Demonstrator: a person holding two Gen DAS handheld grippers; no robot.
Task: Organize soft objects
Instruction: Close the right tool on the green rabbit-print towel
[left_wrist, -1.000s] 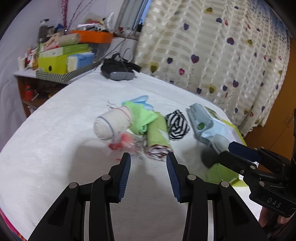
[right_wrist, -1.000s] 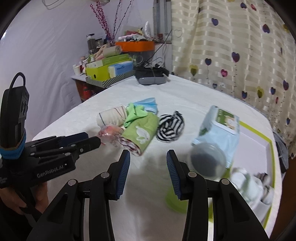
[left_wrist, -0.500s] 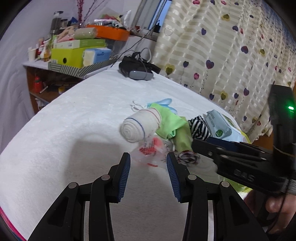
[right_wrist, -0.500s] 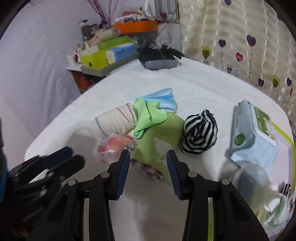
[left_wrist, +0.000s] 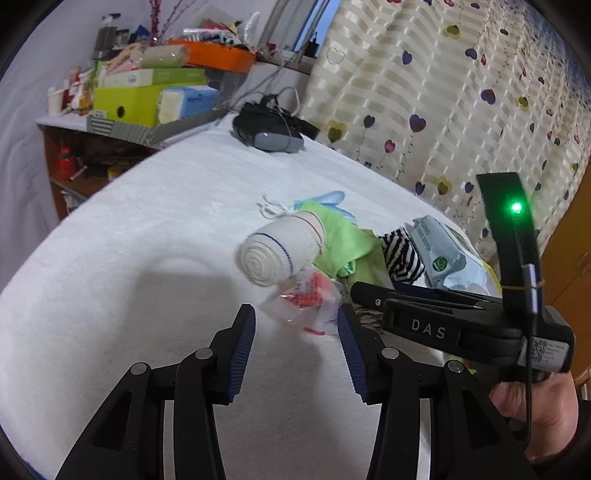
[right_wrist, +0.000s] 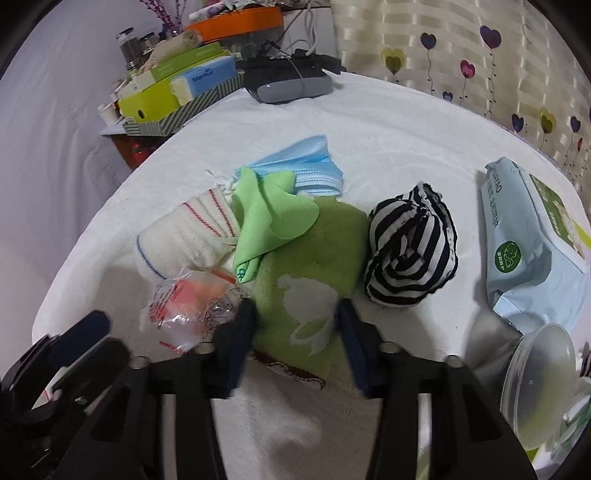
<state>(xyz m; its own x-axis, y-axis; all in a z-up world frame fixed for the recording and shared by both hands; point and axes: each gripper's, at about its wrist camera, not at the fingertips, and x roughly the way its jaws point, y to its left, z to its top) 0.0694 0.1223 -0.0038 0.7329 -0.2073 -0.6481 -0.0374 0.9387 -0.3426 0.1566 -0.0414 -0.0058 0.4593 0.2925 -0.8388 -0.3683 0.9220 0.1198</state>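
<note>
We list the soft pile unsorted: left gripper opening around the plastic packet just before the rolled bandage, right gripper closing astride the green towel beside it, neither gripped.

Bare white cover lies open left; rolled sock and plastic bag crowd ahead.

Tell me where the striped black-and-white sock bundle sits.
In the right wrist view the striped sock bundle lies right of centre on the white bed, between the green towel and the wipes pack.
</note>
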